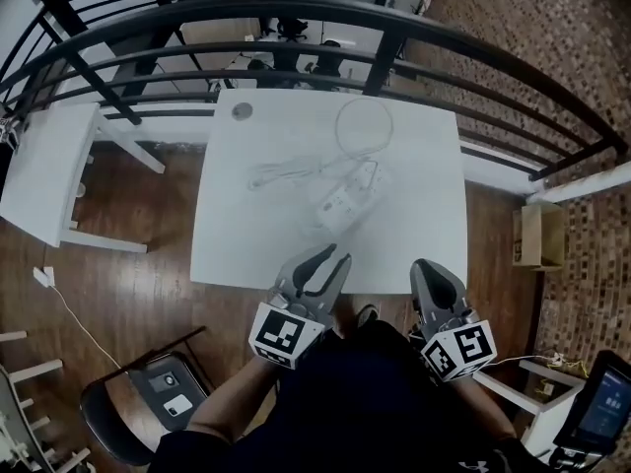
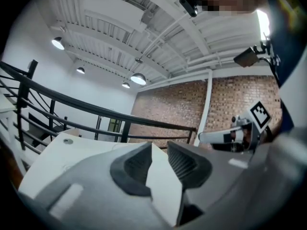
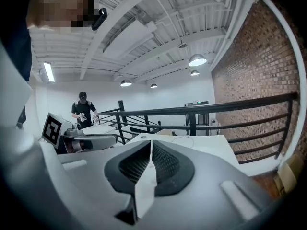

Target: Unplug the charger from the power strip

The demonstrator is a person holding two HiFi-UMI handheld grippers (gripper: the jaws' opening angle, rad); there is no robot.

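A white power strip lies near the middle of the white table. A white charger sits at the strip's far end, and its thin cable loops toward the table's back. Another white cord trails left from the strip. My left gripper hovers over the table's near edge, just short of the strip, its jaws apart with nothing between them. My right gripper is at the near edge to the right, shut and empty. Neither gripper touches the strip.
A black curved railing runs behind the table. A small round disc lies at the table's back left corner. A smaller white table stands at left, a chair at lower left, a cardboard box at right. A person stands far off.
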